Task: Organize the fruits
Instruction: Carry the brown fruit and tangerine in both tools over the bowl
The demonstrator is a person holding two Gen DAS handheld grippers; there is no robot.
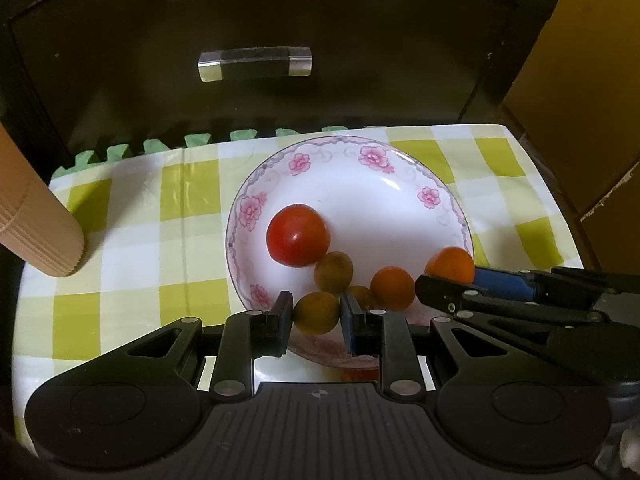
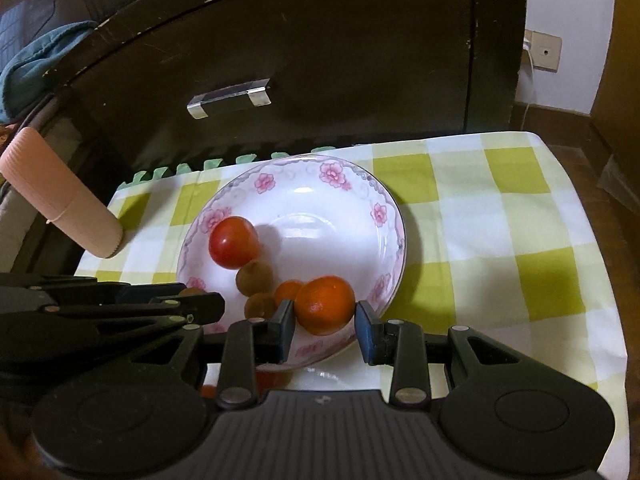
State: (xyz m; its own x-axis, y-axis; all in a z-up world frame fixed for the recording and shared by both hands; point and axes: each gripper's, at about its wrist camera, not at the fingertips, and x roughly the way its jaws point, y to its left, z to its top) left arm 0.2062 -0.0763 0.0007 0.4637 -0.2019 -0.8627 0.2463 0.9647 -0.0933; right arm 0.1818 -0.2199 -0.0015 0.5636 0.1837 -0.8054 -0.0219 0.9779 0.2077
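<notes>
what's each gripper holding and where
Left gripper: a brownish-green fruit, fingers on its two sides. Right gripper: an orange, gripped likewise.

Black tongs (image 1: 316, 316), blue pads (image 1: 349, 318), silver rivets, ribbed black base

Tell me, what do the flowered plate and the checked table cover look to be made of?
The flowered plate looks like glazed ceramic or porcelain: glossy white, with bright highlights and printed pink flowers on the rim. The checked cover looks like thin cloth or perhaps plastic sheet: it shows fold creases and drapes over the edge; its slight sheen leaves that open.
</notes>
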